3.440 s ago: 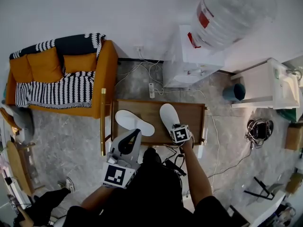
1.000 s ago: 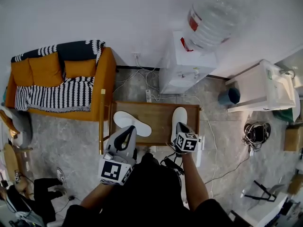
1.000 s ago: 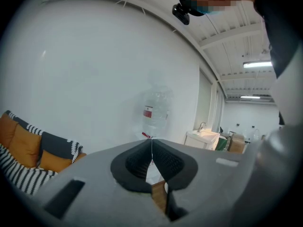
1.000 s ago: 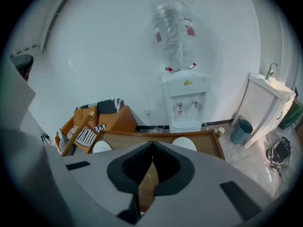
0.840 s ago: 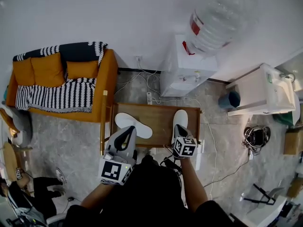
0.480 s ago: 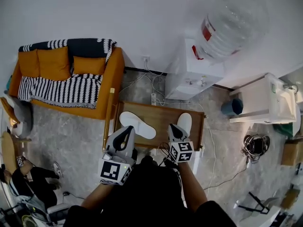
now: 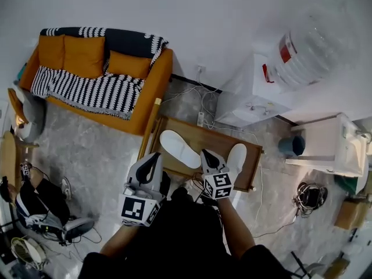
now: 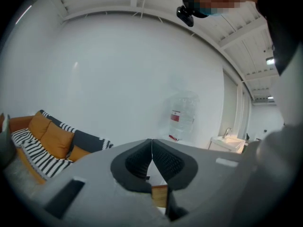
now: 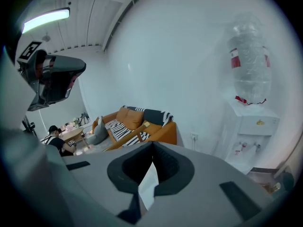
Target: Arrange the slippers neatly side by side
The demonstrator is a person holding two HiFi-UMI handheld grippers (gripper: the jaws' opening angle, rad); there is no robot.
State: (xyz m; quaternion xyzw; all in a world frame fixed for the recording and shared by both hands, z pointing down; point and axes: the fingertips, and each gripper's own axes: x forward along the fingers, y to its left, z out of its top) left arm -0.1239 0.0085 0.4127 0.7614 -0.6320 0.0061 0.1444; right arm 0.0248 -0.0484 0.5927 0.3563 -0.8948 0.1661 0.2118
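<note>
While the right hand-held gripper (image 7: 207, 154) sits with its jaws pressed together at lower centre, a white sliver under them may be a slipper's edge; it is hardly clear. Just right of it, one flat white fabric slipper (image 7: 236, 156) now lies nearer the right end of the brown wooden worktop (image 7: 216, 143). The other white slipper (image 7: 179, 149) stays slanted, so aligning remains. Lower left, the left hand-held gripper (image 7: 154, 159) is closed and empty.

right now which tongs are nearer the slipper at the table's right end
Right. The right tongs sit just left of that slipper, over the table; the left tongs are at the table's left end, past the other slipper.
</note>
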